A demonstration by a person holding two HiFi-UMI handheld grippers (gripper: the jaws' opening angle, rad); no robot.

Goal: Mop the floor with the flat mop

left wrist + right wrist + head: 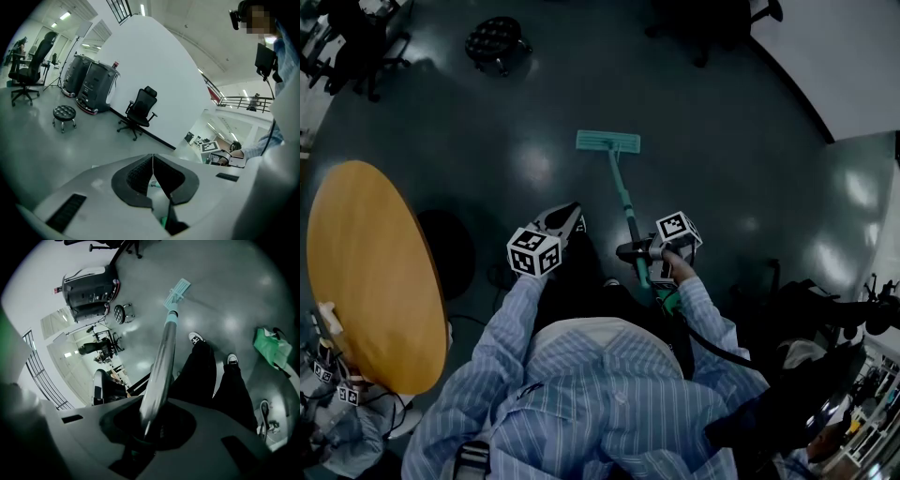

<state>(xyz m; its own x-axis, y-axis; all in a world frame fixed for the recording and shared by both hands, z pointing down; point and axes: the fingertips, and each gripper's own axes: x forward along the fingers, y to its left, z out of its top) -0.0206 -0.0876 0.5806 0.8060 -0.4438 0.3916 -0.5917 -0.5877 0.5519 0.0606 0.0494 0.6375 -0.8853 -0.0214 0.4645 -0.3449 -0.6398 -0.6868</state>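
Note:
The flat mop has a teal head (607, 142) lying flat on the dark floor ahead of me, and its handle (626, 211) slants back toward my body. My right gripper (639, 251) is shut on the handle's upper part. In the right gripper view the shiny handle (159, 371) runs out from between the jaws of that gripper (147, 427) to the mop head (177, 291). My left gripper (574, 214) hovers just left of the handle, apart from it. In the left gripper view its jaws (152, 171) are pressed together with nothing between them.
A round wooden table (366, 272) stands close at my left. A black stool (497, 39) and office chairs (356, 42) sit at the far side. A white wall (844, 56) curves at the right. A green bag (269, 345) lies near my feet; cluttered equipment (853, 375) is at the right.

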